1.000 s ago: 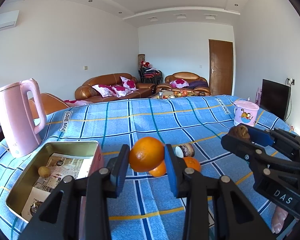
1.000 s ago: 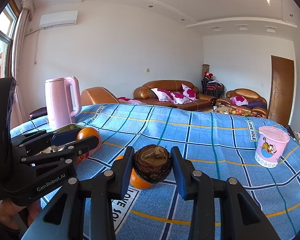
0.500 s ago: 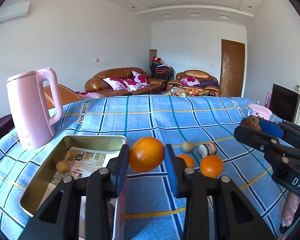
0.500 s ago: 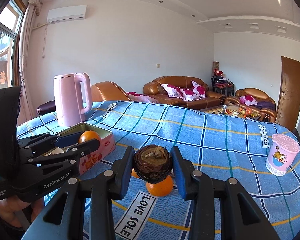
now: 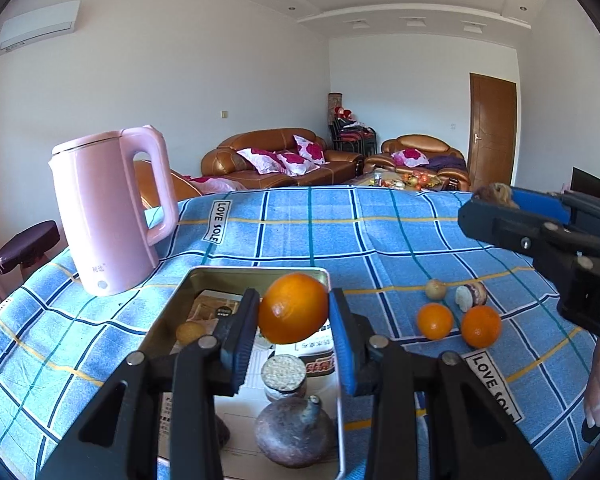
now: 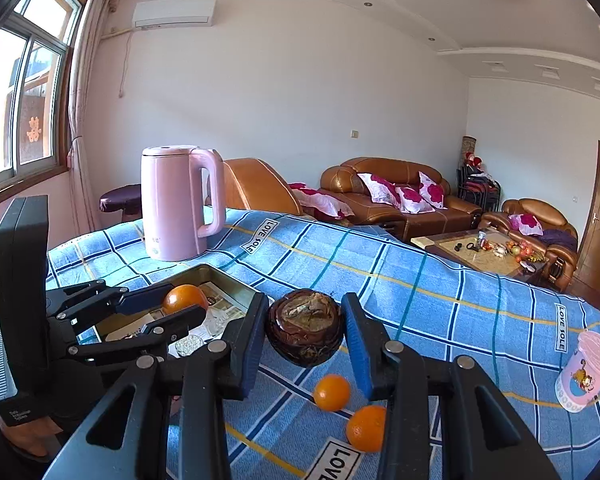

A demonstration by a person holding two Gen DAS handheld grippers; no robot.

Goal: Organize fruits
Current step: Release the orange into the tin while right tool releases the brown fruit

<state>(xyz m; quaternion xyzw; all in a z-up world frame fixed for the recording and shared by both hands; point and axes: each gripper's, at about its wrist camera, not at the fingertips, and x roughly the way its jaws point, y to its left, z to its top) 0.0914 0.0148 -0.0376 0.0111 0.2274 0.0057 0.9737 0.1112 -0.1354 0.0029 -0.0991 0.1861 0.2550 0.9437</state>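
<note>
My left gripper [image 5: 294, 302] is shut on an orange [image 5: 293, 312] and holds it over the far end of the open metal tin [image 5: 256, 272]. In the tin lie a small tan fruit [image 5: 190, 332], a cut fruit [image 5: 283, 372] and a dark round fruit [image 5: 296, 432]. My right gripper [image 6: 306, 308] is shut on a dark brown wrinkled fruit [image 6: 305, 332], in the air just right of the tin [image 6: 204, 270]. Two oranges [image 6: 332, 392] [image 6: 366, 428] rest on the blue checked cloth below it. The left gripper [image 6: 184, 300] shows at the left of that view.
A tall pink kettle [image 5: 104, 212] stands just behind the tin on the left. A small tan fruit [image 5: 436, 290] and a halved fruit [image 5: 471, 296] lie beyond the oranges. A pink cup [image 6: 588, 368] stands at the far right. The cloth's left edge drops off near the kettle.
Both grippers have swung left with their fruit. The orange now hangs over the tin instead of beside it, and the brown fruit has come closer to the tin and slightly higher.
</note>
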